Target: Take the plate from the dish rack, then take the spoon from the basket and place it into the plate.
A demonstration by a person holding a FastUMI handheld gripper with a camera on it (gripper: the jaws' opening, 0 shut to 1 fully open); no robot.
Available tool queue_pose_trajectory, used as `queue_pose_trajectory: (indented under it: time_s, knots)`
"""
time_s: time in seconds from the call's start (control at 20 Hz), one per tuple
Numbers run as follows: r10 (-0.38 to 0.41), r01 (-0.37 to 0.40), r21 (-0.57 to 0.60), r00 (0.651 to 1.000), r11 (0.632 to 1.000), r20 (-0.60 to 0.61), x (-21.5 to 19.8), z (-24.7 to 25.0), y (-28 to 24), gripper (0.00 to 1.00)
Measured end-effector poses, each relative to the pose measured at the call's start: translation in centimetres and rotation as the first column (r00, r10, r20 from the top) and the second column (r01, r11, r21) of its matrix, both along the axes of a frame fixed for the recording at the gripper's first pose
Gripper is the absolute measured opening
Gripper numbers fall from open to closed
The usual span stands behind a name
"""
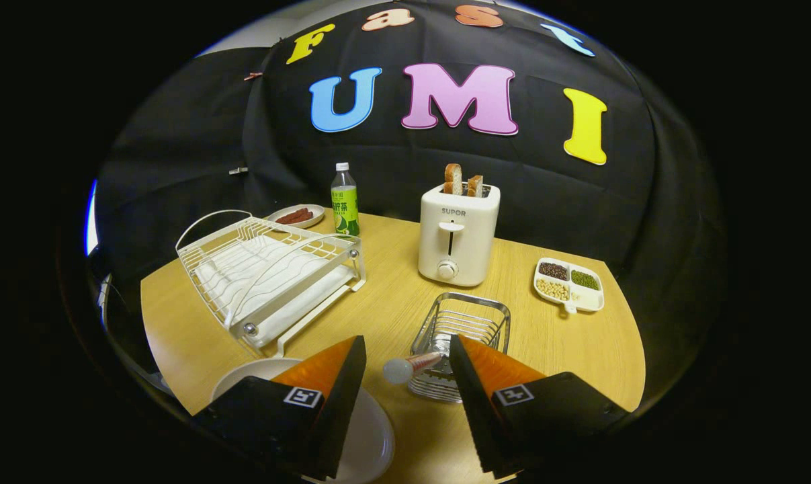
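Observation:
My gripper (407, 344) is open and hovers low over the wooden table. A white plate (373, 438) lies flat on the table under the left finger, partly hidden by it. The spoon (405, 368) leans out of the wire basket (464, 321). Its pale handle end sticks into the gap between my fingers, close to the right finger, and neither finger presses on it. The spoon's bowl is hidden behind the right finger. The white dish rack (271, 275) stands beyond the left finger with no dishes in it.
A white toaster (455, 235) holding two bread slices stands beyond the basket. A green bottle (345, 202) and a small dish of sausages (297, 216) sit behind the rack. A divided tray of beans (570, 284) lies to the right of the basket.

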State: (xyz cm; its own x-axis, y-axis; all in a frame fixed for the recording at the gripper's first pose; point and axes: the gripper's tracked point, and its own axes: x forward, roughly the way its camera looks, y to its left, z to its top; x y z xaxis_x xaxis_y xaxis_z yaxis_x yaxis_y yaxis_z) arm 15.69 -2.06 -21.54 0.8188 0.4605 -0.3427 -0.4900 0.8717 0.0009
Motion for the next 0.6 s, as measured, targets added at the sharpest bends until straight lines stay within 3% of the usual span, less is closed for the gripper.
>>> queue_pose_trajectory:
  time_s: [0.15,0.35,0.5,0.6]
  knots:
    - [-0.003,0.004,0.033,1.0,0.999,-0.027,0.4,0.1,0.1,0.59]
    - [-0.005,0.007,0.041,0.999,0.999,-0.046,0.7,0.2,0.3,0.47]
    - [-0.009,0.01,0.013,1.0,1.0,-0.026,0.9,0.6,-0.2,0.47]
    - [-0.04,0.04,0.006,0.999,0.999,-0.006,1.3,1.2,-0.9,0.36]
